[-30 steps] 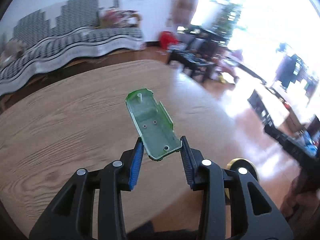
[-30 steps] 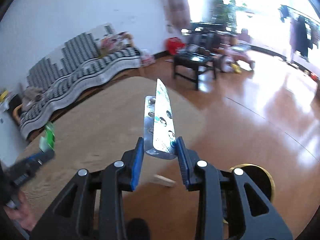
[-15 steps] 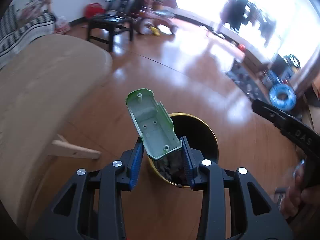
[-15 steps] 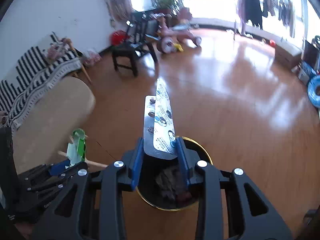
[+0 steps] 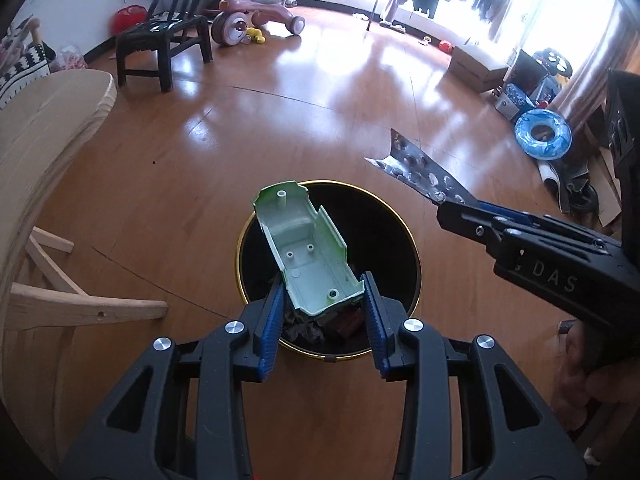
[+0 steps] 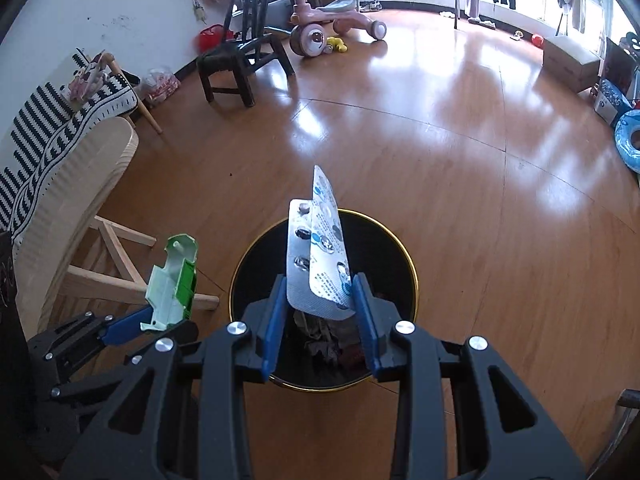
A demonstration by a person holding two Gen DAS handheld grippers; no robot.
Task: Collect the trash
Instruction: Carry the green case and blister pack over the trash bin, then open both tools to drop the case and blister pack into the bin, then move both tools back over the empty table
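My left gripper [image 5: 323, 300] is shut on a green plastic shell [image 5: 308, 248] and holds it over a black trash bin with a gold rim [image 5: 400, 232]. My right gripper [image 6: 320, 300] is shut on a silver blister pack [image 6: 318, 256] and holds it upright over the same bin [image 6: 380, 248]. The bin holds dark crumpled trash [image 6: 324, 344]. The right gripper with the pack [image 5: 420, 172] shows at the right of the left wrist view. The left gripper with the shell [image 6: 174, 280] shows at the left of the right wrist view.
A round light wooden table [image 5: 36, 128] with wooden legs stands at the left of the bin. A black chair [image 6: 240, 56] and a pink ride-on toy [image 6: 332, 20] stand farther off on the glossy wood floor. A blue ring [image 5: 542, 140] and boxes lie at the right.
Both grippers have swung away from the table and down to the bin on the floor, each still holding its item. The bin now sits right under both.
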